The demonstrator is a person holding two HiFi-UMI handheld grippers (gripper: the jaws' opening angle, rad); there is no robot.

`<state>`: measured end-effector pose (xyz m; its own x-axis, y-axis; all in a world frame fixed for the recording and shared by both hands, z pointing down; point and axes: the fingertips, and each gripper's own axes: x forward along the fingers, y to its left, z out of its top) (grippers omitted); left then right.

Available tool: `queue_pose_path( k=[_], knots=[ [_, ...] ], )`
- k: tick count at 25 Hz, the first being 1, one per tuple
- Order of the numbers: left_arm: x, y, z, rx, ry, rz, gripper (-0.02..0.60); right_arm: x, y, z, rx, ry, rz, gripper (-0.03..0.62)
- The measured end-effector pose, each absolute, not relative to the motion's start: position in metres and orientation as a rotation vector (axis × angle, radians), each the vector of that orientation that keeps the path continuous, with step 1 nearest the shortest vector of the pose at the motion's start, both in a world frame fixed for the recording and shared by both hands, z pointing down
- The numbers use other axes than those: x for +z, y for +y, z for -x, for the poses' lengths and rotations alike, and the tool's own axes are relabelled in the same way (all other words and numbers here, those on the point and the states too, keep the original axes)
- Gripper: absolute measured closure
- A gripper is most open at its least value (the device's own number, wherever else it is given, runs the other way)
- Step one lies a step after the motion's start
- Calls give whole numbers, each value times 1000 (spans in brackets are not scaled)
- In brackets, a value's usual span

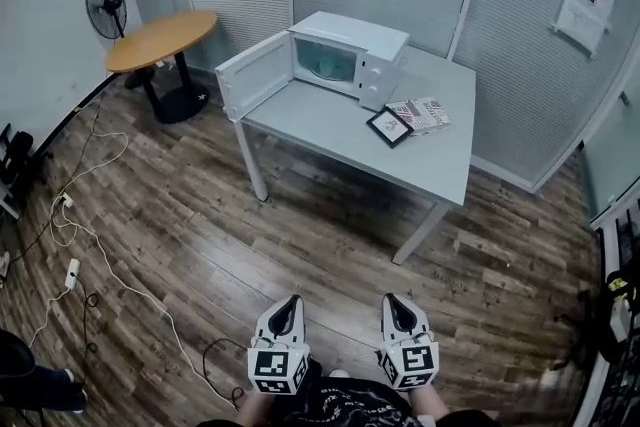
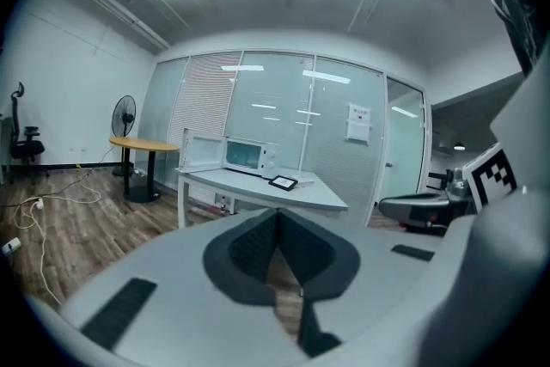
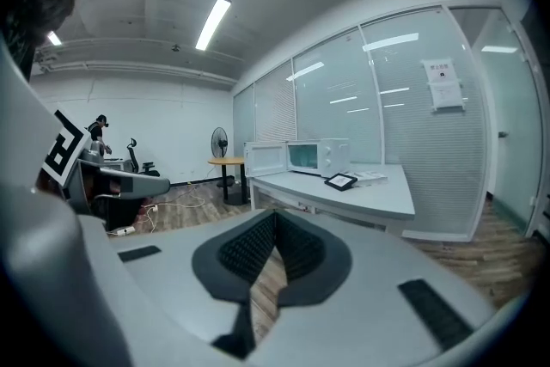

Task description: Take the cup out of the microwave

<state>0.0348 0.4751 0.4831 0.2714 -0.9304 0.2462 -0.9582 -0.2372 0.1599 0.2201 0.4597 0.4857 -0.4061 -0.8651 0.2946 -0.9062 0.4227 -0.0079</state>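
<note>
A white microwave (image 1: pixel 372 50) stands at the back of a grey table (image 1: pixel 330 130), its door (image 1: pixel 253 75) swung open to the left. The cavity looks pale teal and I cannot make out a cup in it from here. My left gripper (image 1: pixel 290 303) and right gripper (image 1: pixel 395 301) hang side by side over the wooden floor, well short of the table. Both are shut with nothing between the pads. The left gripper view shows the left gripper (image 2: pixel 277 215) pointing toward the far microwave (image 2: pixel 249 156). In the right gripper view, the right gripper (image 3: pixel 273 217) faces the microwave (image 3: pixel 318 157) likewise.
A black picture frame (image 1: pixel 389 126) and a stack of papers (image 1: pixel 425 113) lie on the table right of the microwave. A round wooden table (image 1: pixel 160 38) and a fan (image 1: pixel 105 3) stand at the back left. Cables (image 1: pixel 120 283) and a power strip (image 1: pixel 72 273) trail across the floor on the left.
</note>
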Motion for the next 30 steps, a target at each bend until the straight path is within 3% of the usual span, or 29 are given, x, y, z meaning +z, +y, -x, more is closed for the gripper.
queue_pose_path(
  k=[13, 30],
  knots=[
    [486, 393, 11, 162, -1608, -2378, 575, 487, 404, -164, 232, -2371, -1609, 589],
    [500, 343, 28, 196, -1629, -2346, 575, 505, 338, -161, 317, -2370, -1610, 589]
  ],
)
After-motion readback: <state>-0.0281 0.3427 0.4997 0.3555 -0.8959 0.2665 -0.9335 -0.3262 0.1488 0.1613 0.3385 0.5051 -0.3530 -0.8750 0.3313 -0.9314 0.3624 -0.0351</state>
